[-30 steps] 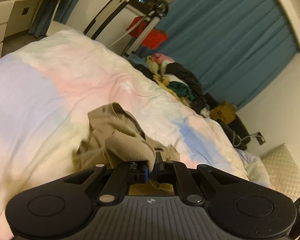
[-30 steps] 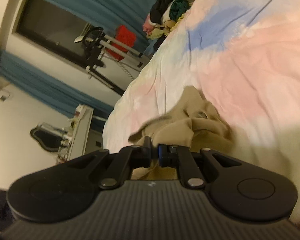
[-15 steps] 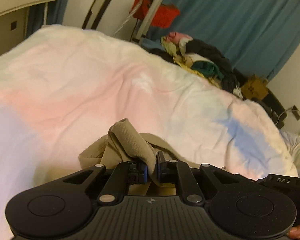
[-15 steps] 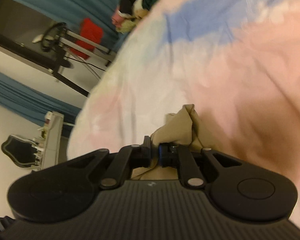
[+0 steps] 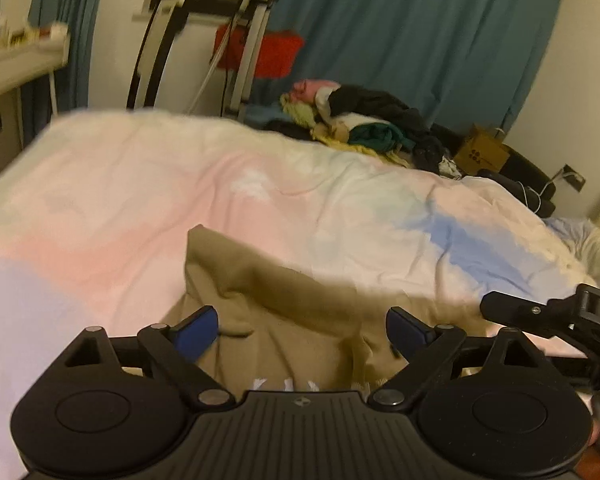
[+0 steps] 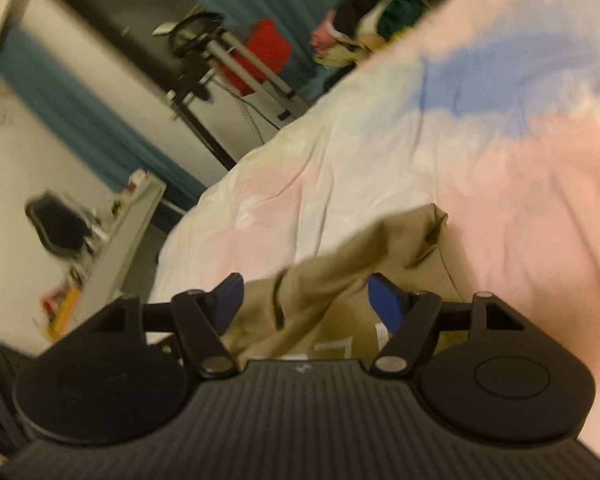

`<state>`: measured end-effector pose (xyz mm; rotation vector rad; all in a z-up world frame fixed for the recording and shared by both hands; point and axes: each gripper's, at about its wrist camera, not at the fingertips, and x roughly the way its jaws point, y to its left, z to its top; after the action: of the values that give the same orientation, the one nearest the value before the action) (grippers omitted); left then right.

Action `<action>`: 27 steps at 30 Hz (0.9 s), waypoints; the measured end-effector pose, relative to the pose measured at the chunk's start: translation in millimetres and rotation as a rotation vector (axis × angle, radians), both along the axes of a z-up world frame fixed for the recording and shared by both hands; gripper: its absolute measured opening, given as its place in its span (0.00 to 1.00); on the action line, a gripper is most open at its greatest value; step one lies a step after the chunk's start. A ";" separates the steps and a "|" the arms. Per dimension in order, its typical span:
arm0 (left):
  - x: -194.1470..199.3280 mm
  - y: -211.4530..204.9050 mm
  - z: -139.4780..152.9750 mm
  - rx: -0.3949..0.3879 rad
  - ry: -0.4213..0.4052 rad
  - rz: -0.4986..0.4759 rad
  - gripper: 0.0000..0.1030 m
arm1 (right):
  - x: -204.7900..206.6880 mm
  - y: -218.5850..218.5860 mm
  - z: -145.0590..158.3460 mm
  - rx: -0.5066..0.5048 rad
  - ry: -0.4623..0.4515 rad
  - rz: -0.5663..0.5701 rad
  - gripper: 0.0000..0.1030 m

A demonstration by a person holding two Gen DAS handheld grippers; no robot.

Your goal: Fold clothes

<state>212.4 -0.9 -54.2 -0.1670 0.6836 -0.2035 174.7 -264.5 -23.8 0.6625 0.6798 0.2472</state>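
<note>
Tan garment [image 5: 284, 320] dropping flat betw both tools; left gripper [image 5: 302, 330] & right gripper [image 6: 306, 300] opening, letting go. Prob needing regrip at far edge next.

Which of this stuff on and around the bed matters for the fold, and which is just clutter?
In play:
tan garment
left claw, opening over it
right claw, opening over it

Lying about:
clothes pile
red cloth
cardboard box

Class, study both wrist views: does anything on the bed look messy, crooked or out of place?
Yes. The tan garment lies rumpled, with uneven folds, not flat on the duvet. A jumbled clothes pile sits at the bed's far edge. Both grippers, left and right, are opening; neither grips the garment.
</note>
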 end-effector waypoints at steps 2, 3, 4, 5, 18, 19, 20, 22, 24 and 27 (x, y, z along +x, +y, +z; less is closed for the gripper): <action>-4.4 -3.1 -0.9 0.025 -0.009 -0.003 0.92 | 1.7 4.2 -1.1 -0.039 0.007 0.023 0.33; -2.0 -3.6 -4.5 0.030 0.001 -0.002 0.92 | 5.0 6.1 -4.1 -0.063 0.017 0.032 0.29; 1.2 -4.0 -8.8 0.033 0.014 0.000 0.92 | 9.8 8.1 -9.0 -0.096 0.028 0.039 0.26; 4.3 -2.9 -14.2 0.043 0.026 0.002 0.92 | 14.1 10.5 -15.0 -0.137 0.036 0.043 0.26; 24.9 -3.3 -53.2 0.123 0.051 -0.010 0.97 | 51.8 36.7 -55.1 -0.404 -0.002 0.067 0.23; 22.9 -4.4 -52.2 0.128 0.048 -0.008 0.97 | 48.8 36.6 -53.7 -0.403 0.000 0.068 0.23; 18.5 -6.0 -51.0 0.134 0.043 -0.006 0.97 | 43.7 37.0 -52.0 -0.404 0.000 0.069 0.23; 8.1 -9.6 -48.4 0.146 0.031 -0.001 0.97 | 30.6 38.7 -47.3 -0.420 -0.008 0.070 0.23; -4.6 -12.4 -46.0 0.159 0.018 0.022 0.98 | 17.4 39.6 -41.7 -0.439 -0.019 0.058 0.23; -21.7 -16.7 -47.9 0.166 -0.017 0.095 1.00 | 4.9 36.8 -34.6 -0.432 -0.029 0.033 0.25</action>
<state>190.7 -17.6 -102.1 -0.0382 0.6711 -0.0567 179.5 -227.7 -58.4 0.2346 0.6889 0.1335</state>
